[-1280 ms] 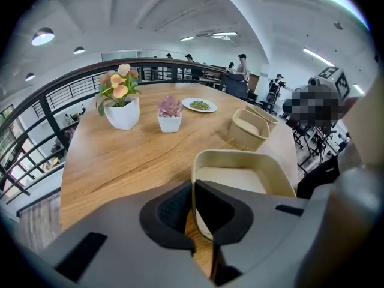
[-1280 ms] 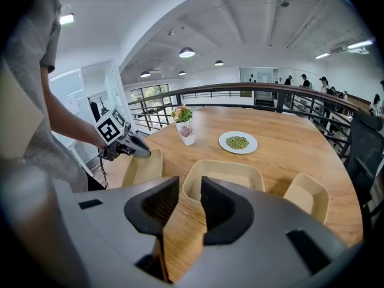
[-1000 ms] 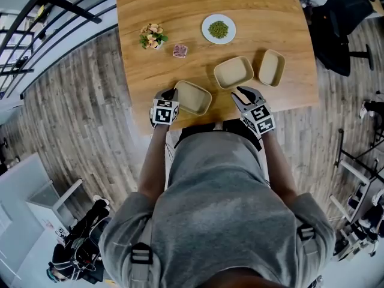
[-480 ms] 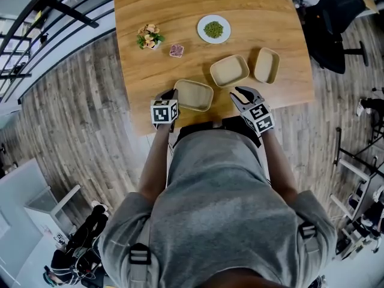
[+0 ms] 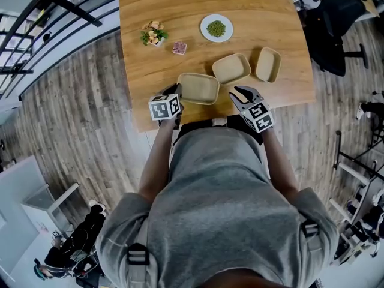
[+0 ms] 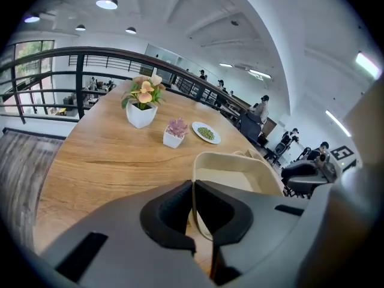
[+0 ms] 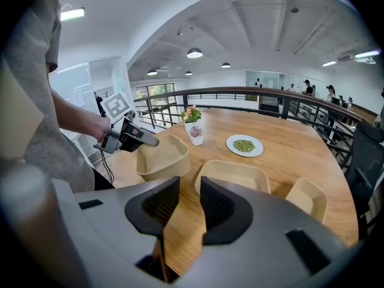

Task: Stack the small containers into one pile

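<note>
Three beige containers are in play. My left gripper (image 5: 174, 98) is shut on the near rim of the left container (image 5: 198, 88), which hangs just off the wooden table (image 5: 144, 101). The left gripper view shows its rim (image 6: 193, 171) pinched between the jaws of the left gripper (image 6: 192, 188). The middle container (image 5: 231, 68) and the right container (image 5: 268, 64) rest on the table. My right gripper (image 5: 243, 95) hovers open at the front edge with nothing between its jaws. From the right gripper (image 7: 189, 191) I see the lifted container (image 7: 162, 156), the middle one (image 7: 233, 176) and the right one (image 7: 307, 198).
A white plate of green bits (image 5: 216, 28), a flower pot (image 5: 153, 34) and a small pink plant pot (image 5: 179, 48) stand further back. An office chair (image 5: 336, 23) is off the table's right side, and a railing (image 5: 54, 5) runs at the left.
The left gripper has raised its container and carried it a little toward the middle container. The right gripper has hardly moved.
</note>
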The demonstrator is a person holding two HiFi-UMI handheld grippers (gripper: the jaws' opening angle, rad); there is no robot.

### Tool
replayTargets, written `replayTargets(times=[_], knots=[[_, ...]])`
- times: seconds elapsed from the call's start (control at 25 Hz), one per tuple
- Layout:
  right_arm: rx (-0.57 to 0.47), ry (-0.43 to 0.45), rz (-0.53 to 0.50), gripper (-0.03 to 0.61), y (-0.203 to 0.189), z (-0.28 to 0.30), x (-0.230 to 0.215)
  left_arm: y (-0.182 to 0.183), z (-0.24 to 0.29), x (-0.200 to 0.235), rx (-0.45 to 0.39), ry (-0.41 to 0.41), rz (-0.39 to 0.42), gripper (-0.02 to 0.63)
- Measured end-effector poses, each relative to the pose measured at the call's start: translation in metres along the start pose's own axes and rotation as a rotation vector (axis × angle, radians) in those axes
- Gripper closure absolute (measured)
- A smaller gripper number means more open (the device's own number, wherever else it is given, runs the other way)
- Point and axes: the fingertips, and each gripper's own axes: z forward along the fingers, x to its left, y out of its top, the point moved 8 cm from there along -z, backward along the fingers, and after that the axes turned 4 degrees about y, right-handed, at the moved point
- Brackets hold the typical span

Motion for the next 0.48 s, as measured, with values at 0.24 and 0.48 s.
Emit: replayTargets(times=[0.24,0.48], knots=[[-0.004,0.031,-0.006,0.463,0.001,-0.001,-0.006,0.018,-0.008,-0.013,-0.042,0.029,-0.023,0.586],[0.004,0.082,-0.044,0.465,0.0,-0.006,-0.028,0.022,-0.005,-0.035,-0.054,0.075,-0.066,0.586]])
